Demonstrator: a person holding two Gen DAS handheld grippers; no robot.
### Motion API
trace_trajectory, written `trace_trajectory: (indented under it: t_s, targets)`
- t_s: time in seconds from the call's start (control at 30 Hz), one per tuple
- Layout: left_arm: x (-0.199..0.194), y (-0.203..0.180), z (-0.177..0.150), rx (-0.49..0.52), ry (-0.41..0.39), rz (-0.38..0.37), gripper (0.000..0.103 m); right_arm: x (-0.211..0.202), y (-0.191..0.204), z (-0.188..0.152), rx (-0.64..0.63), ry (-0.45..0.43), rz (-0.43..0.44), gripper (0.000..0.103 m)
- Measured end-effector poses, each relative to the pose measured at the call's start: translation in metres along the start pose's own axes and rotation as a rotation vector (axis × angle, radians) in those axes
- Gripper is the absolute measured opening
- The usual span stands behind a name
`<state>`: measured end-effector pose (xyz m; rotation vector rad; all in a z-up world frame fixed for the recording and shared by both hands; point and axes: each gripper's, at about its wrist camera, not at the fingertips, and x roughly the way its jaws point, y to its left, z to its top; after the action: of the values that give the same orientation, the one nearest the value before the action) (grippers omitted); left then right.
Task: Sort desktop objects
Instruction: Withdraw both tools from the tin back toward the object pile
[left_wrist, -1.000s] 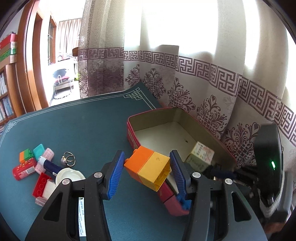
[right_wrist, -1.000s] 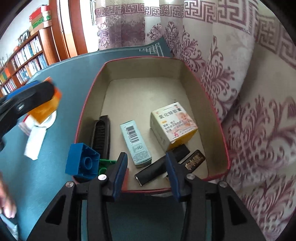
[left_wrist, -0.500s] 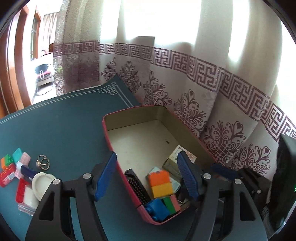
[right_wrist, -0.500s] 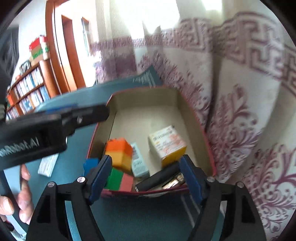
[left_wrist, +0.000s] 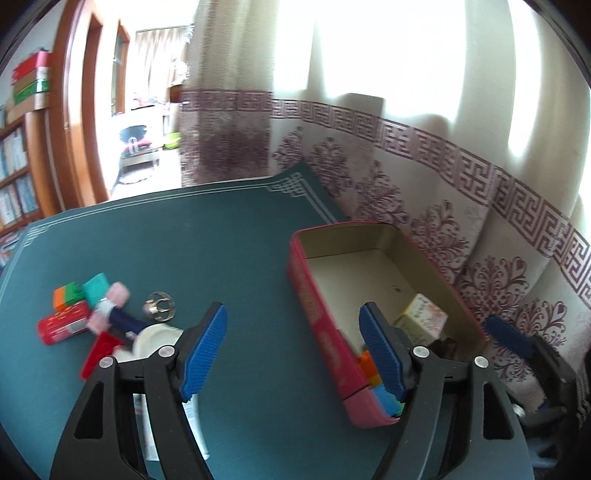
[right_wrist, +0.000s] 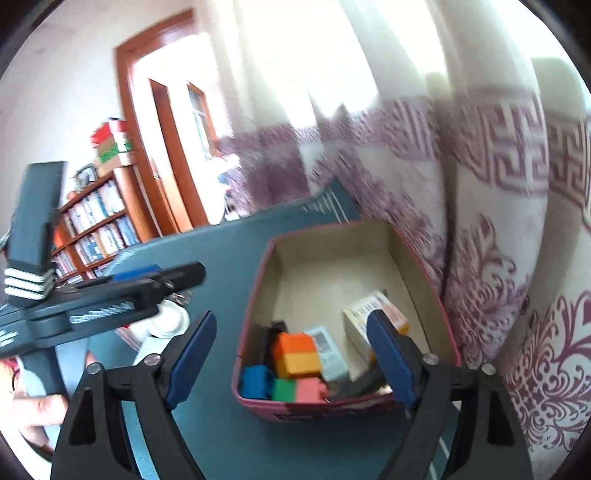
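A dark teal desk mat (left_wrist: 229, 240) lay before patterned cream curtains (left_wrist: 424, 166). From the left wrist, the left gripper (left_wrist: 295, 354) was opening, jaws wide and empty, over the mat beside a red rectangular tin box (left_wrist: 317, 302); unsorted bricks and small items (left_wrist: 88, 310) lay clustered far left.

From the right wrist, the right gripper (right_wrist: 288, 358) was also opening, empty, before the box (right_wrist: 255, 295), where an orange-and-yellow plastic brick (right_wrist: 297, 354) rested among cartons and other bricks.
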<state>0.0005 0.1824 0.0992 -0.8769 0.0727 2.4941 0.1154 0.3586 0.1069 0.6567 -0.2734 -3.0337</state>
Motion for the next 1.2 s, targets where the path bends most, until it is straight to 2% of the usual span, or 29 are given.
trace_trajectory:
  t_s: [0.03,0.07,0.13,0.23,0.37,0.6,0.77,0.9,1.2]
  targets:
    - [-0.002,0.007,-0.001,-0.010,-0.001,0.015,0.078,-0.003,0.006,-0.002,-0.028,-0.029,0.026,0.102]
    - [-0.003,0.012,-0.003,-0.018,-0.002,0.026,0.078,-0.008,0.014,-0.005,-0.064,-0.071,0.063,0.103]
    - [-0.009,0.027,-0.005,-0.039,-0.008,0.063,0.078,-0.010,0.026,-0.009,-0.105,-0.080,0.084,0.103]
    - [-0.016,0.051,-0.010,-0.070,-0.021,0.120,0.078,-0.006,0.047,-0.013,-0.150,-0.033,0.109,0.103]
    - [-0.025,0.087,-0.015,-0.134,-0.019,0.178,0.078,0.003,0.066,-0.016,-0.146,0.019,0.143,0.103]
    - [-0.038,0.136,-0.028,-0.188,-0.020,0.260,0.078,0.013,0.088,-0.023,-0.151,0.090,0.134,0.103]
    - [-0.034,0.159,-0.037,-0.185,0.013,0.284,0.078,0.021,0.100,-0.025,-0.159,0.113,0.135,0.103]
    - [-0.025,0.168,-0.044,-0.194,0.044,0.263,0.078,0.021,0.114,-0.028,-0.199,0.124,0.166,0.103]
    - [-0.005,0.172,-0.056,-0.169,0.113,0.268,0.078,0.036,0.133,-0.041,-0.200,0.217,0.247,0.103]
